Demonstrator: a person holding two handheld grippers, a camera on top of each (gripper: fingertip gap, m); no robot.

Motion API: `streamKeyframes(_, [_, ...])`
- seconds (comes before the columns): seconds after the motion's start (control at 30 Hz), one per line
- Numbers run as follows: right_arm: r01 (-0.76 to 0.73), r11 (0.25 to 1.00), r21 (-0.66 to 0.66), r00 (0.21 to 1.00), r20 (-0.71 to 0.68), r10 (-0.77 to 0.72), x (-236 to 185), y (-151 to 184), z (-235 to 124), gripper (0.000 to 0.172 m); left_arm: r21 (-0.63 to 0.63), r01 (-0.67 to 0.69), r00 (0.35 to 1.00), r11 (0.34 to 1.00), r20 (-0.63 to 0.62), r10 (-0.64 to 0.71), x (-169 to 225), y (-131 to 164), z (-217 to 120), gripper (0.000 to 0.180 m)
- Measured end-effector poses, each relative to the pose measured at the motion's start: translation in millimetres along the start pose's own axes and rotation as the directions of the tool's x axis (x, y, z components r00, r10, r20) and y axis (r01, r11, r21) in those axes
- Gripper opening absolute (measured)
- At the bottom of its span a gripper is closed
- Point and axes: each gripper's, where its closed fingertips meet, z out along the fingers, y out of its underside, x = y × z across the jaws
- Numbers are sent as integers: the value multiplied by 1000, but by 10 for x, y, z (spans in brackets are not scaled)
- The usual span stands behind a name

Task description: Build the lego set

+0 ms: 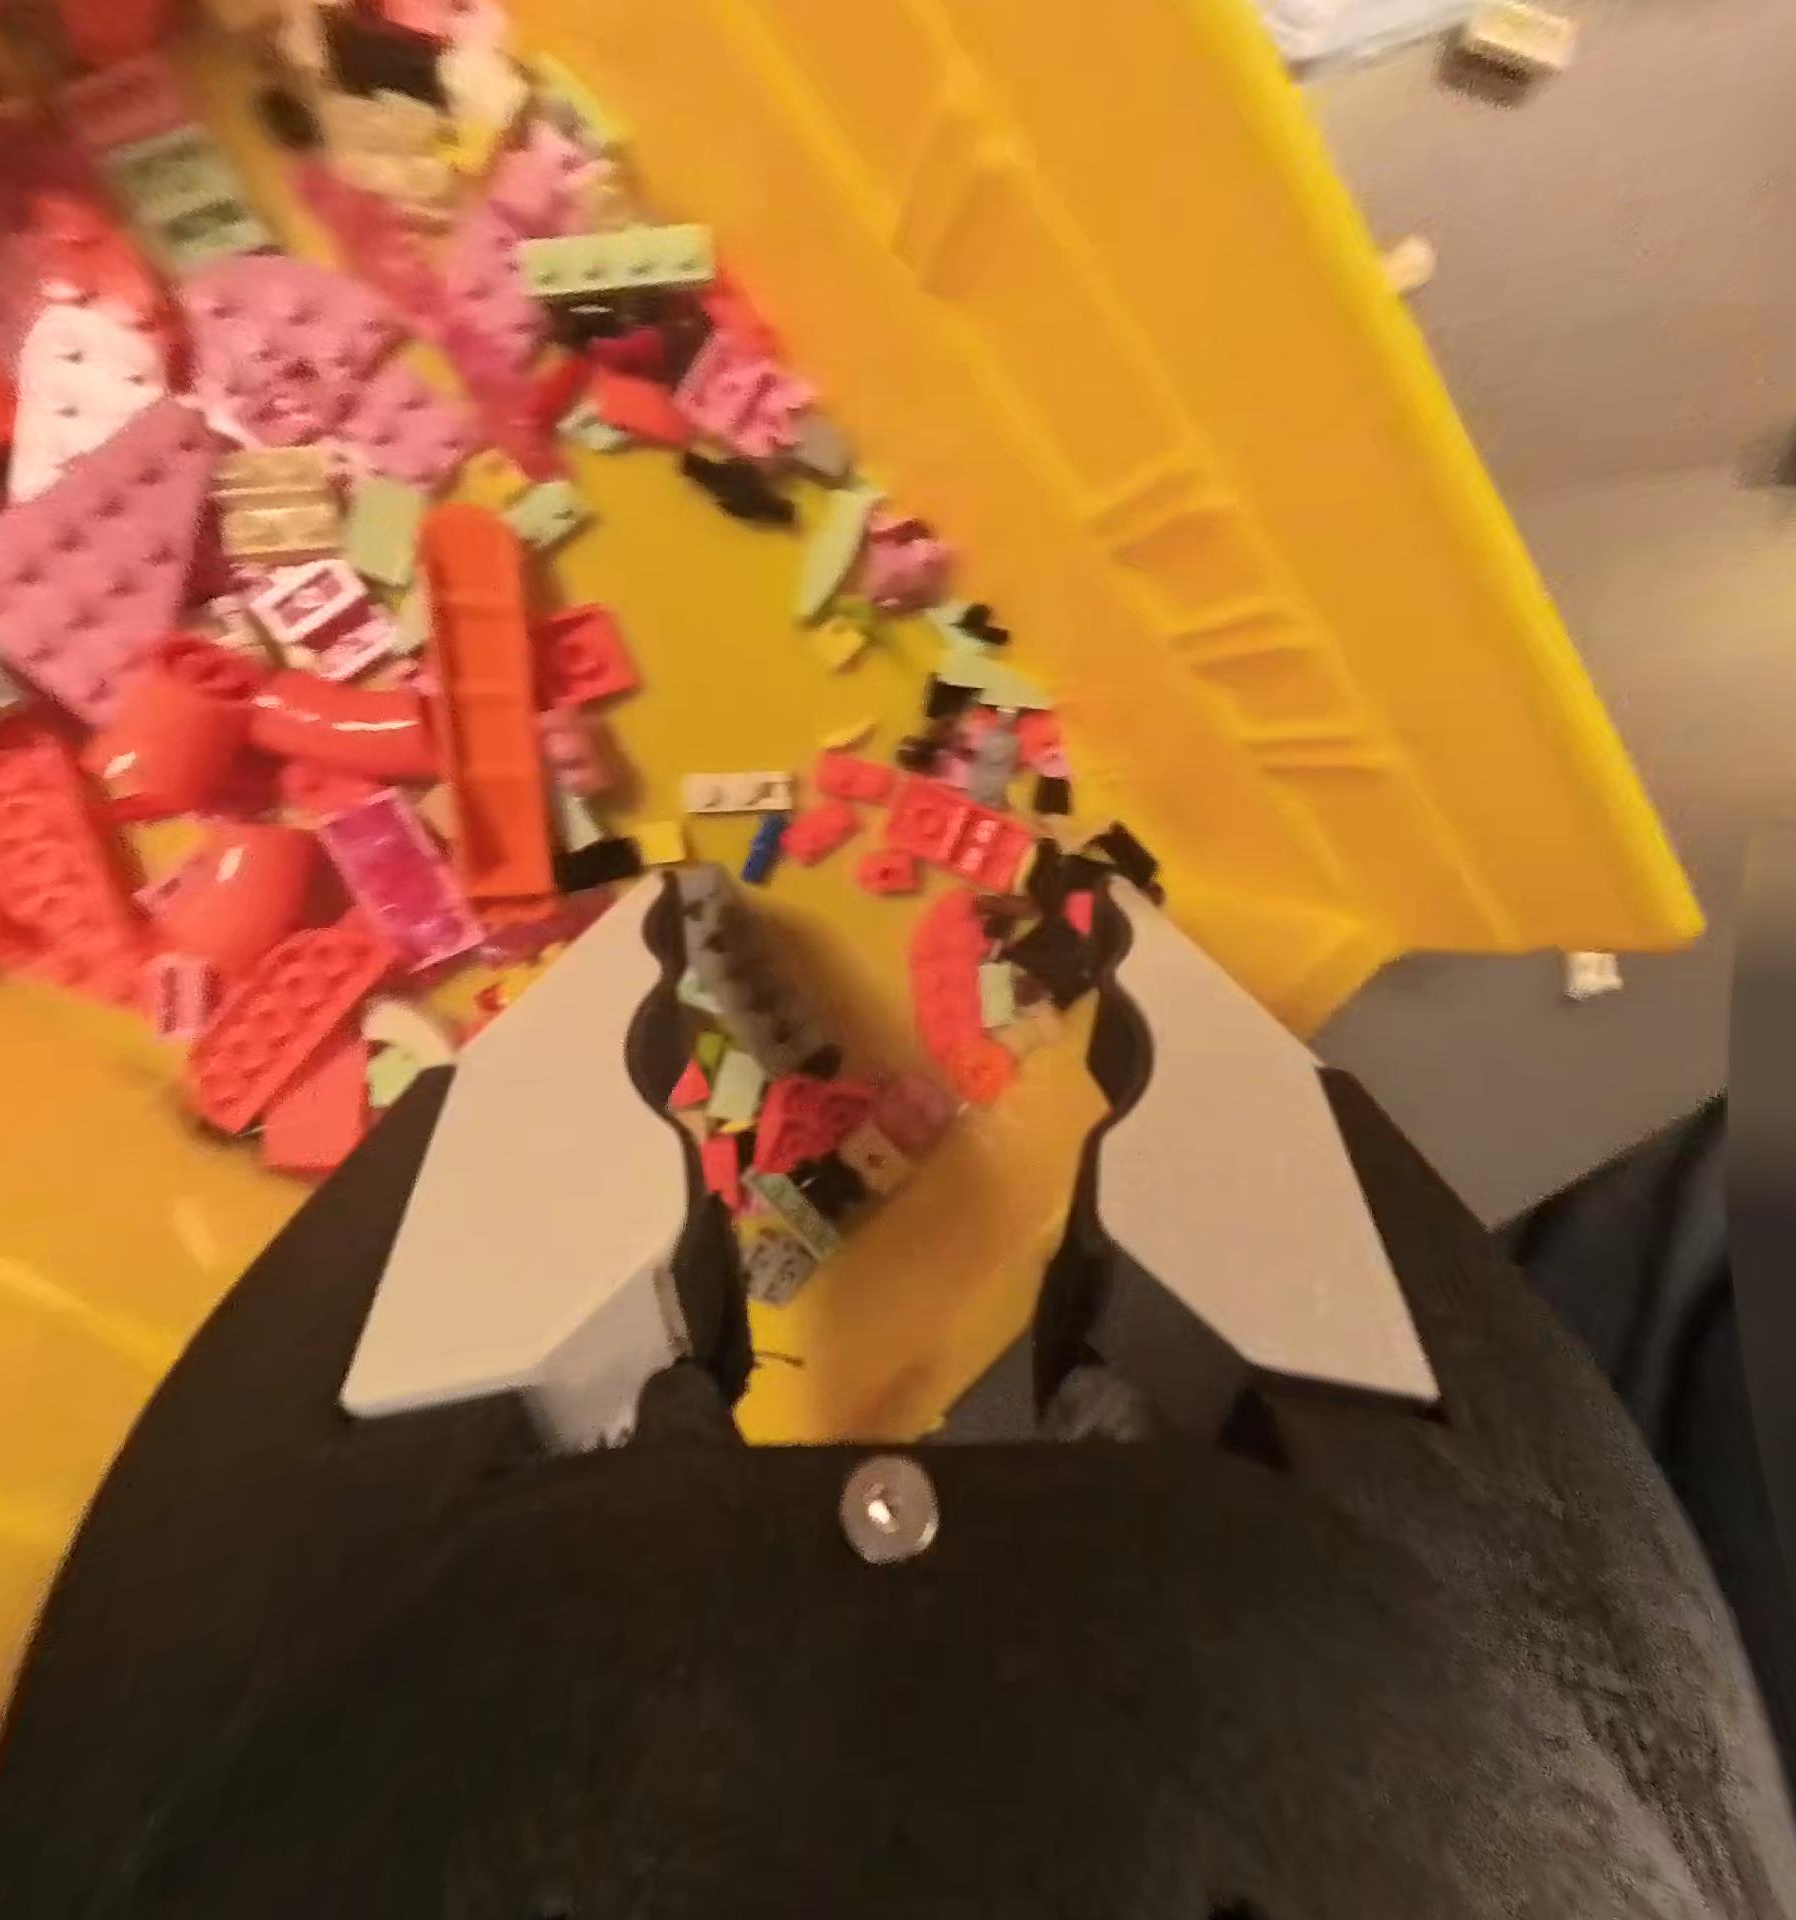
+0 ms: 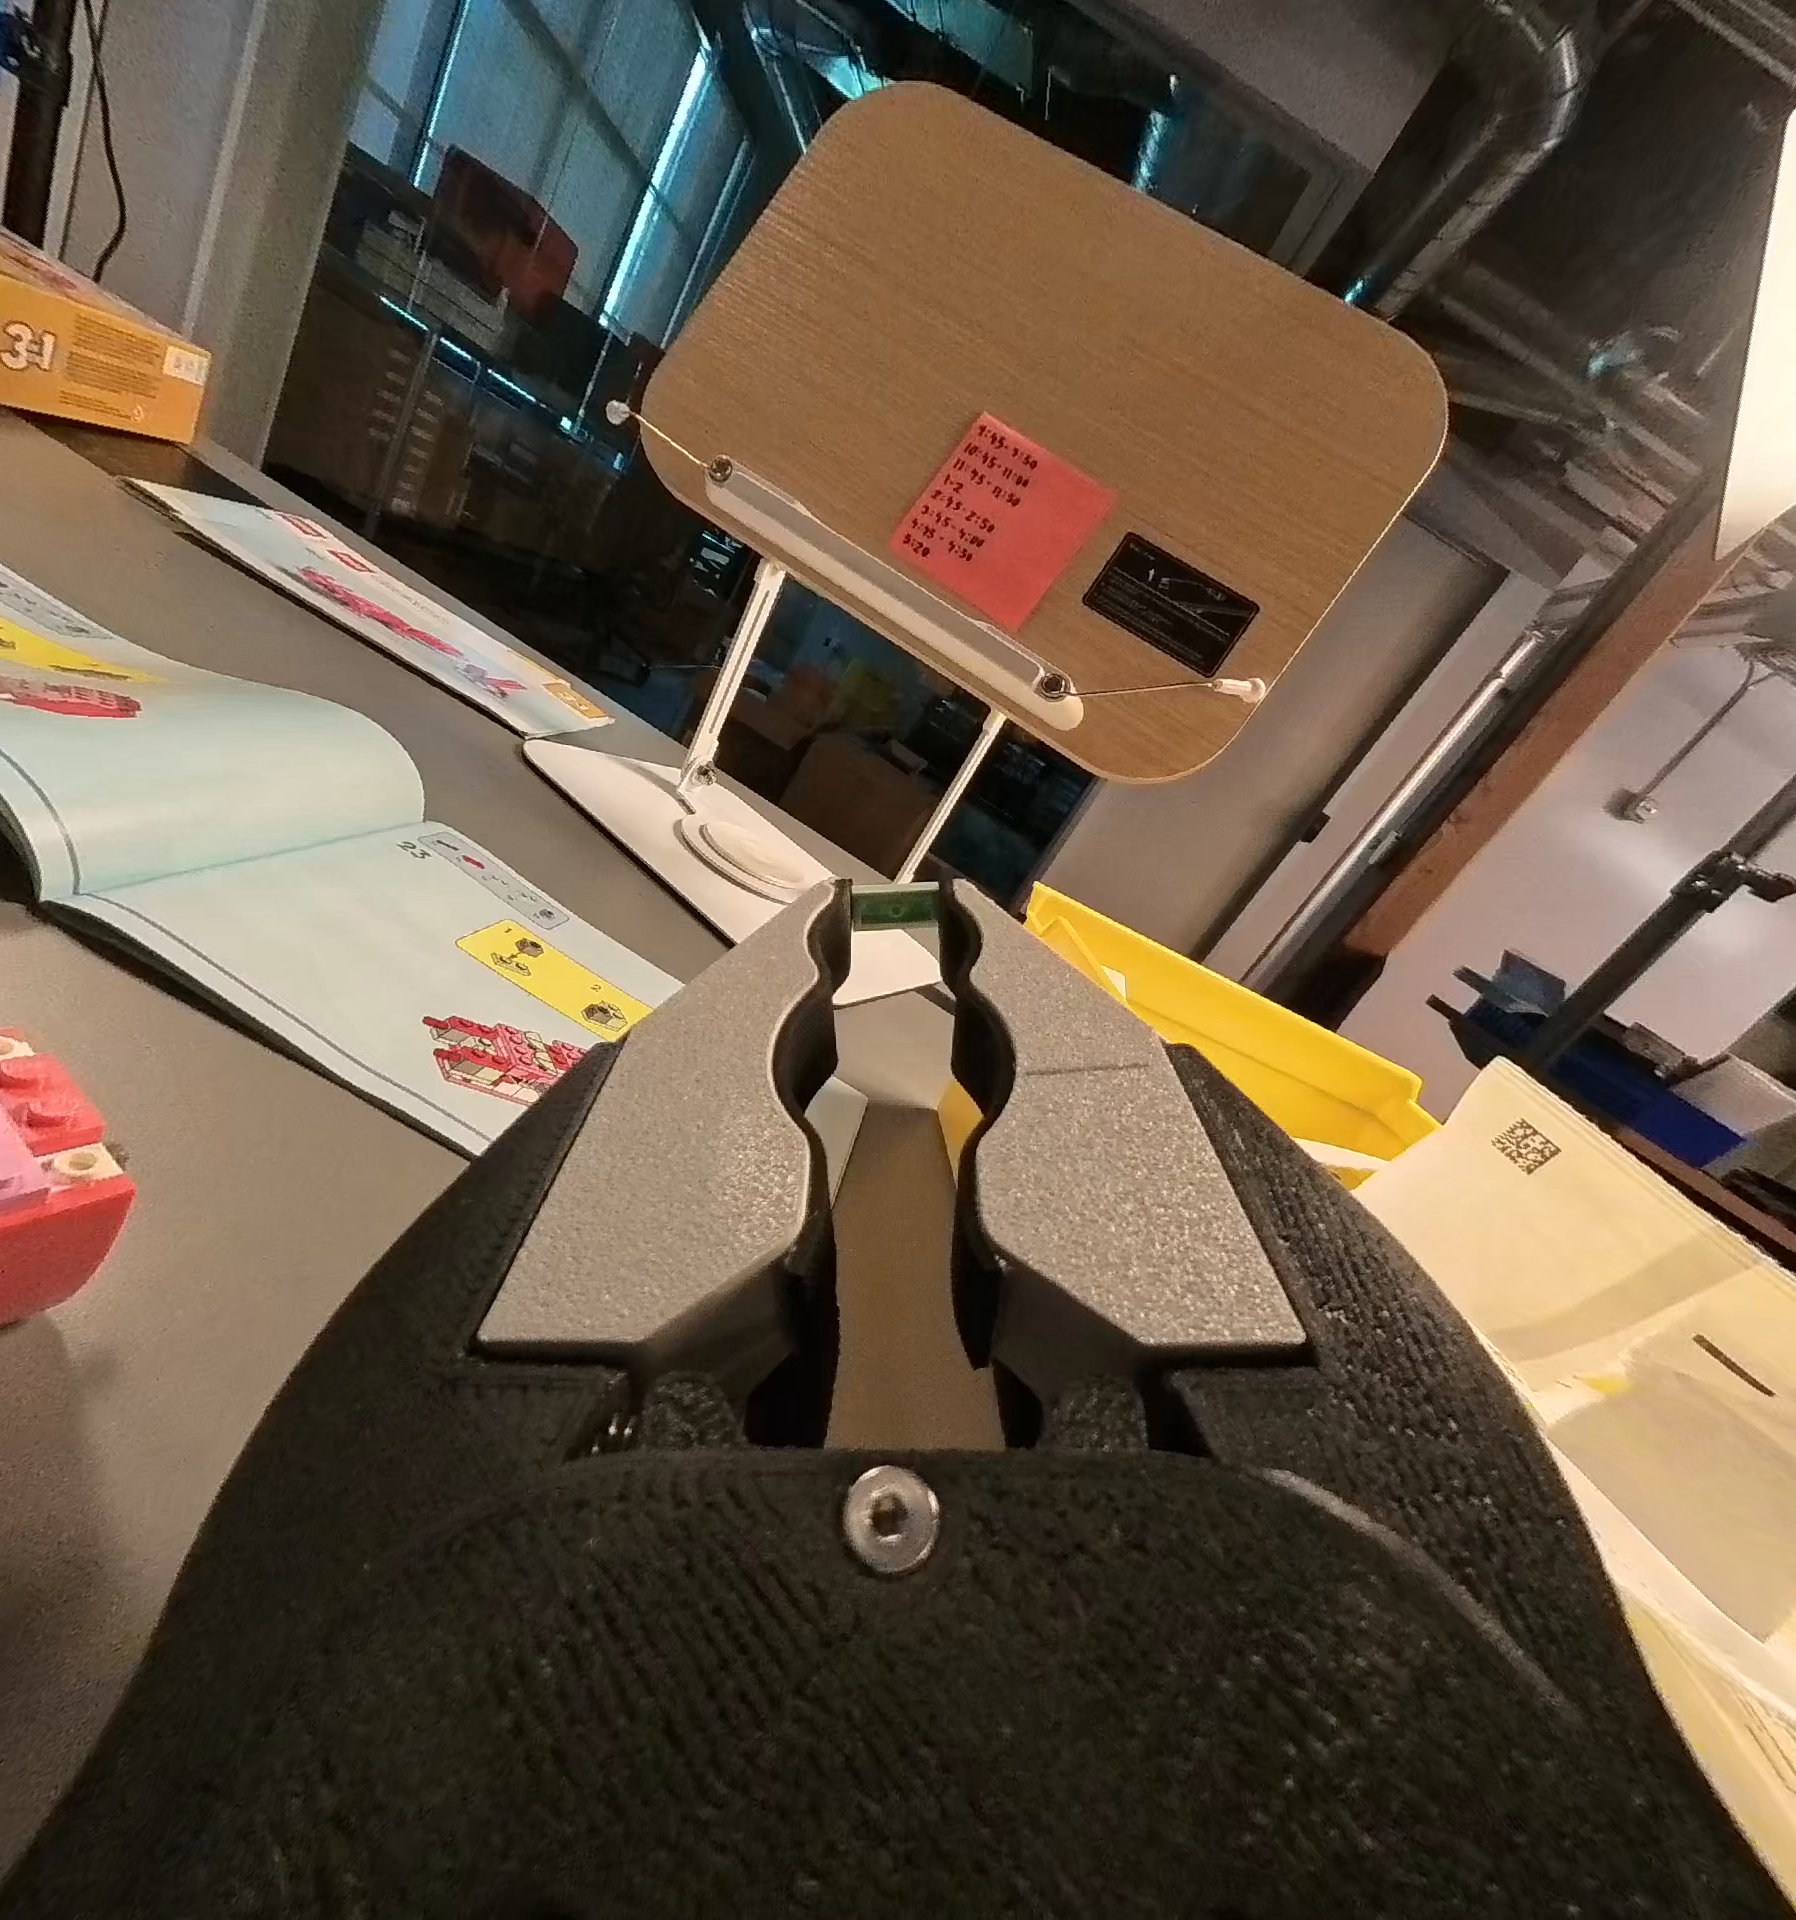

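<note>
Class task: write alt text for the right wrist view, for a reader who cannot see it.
The right gripper pinches a small green piece between its fingertips above a grey table. Beyond stand a wooden book stand, an open instruction booklet and a yellow bin.

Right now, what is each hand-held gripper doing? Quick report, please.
Left hand-held gripper open over loose bricks in yellow bin. Right hand-held gripper pinching small green piece above the table. Nothing blocking.

I am seeing the grey desk [image 2: 250,1299] carrying an open instruction booklet [image 2: 250,831], a second booklet [image 2: 385,613], a brick model [image 2: 11,1174], a stand's white base [image 2: 655,800] and a yellow bin [image 2: 1237,1029]
</note>
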Motion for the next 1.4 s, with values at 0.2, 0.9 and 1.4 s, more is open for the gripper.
streamKeyframes(0.2, [4,1000,-3,1000,-5,-4,5,6,0,14,-142,-106,990,984,72,117,94,82,254,116])
streamKeyframes(0.9, [11,1000,-13,1000,9,-11,-25,24,10,15,-118,-1,915,993,401,48,-644,64,61,135])
streamKeyframes(1.4, [21,1000,-20,1000,22,-21,-54,35,17,14,-56,123,952,991,288,-102,-693,200,-59,66])
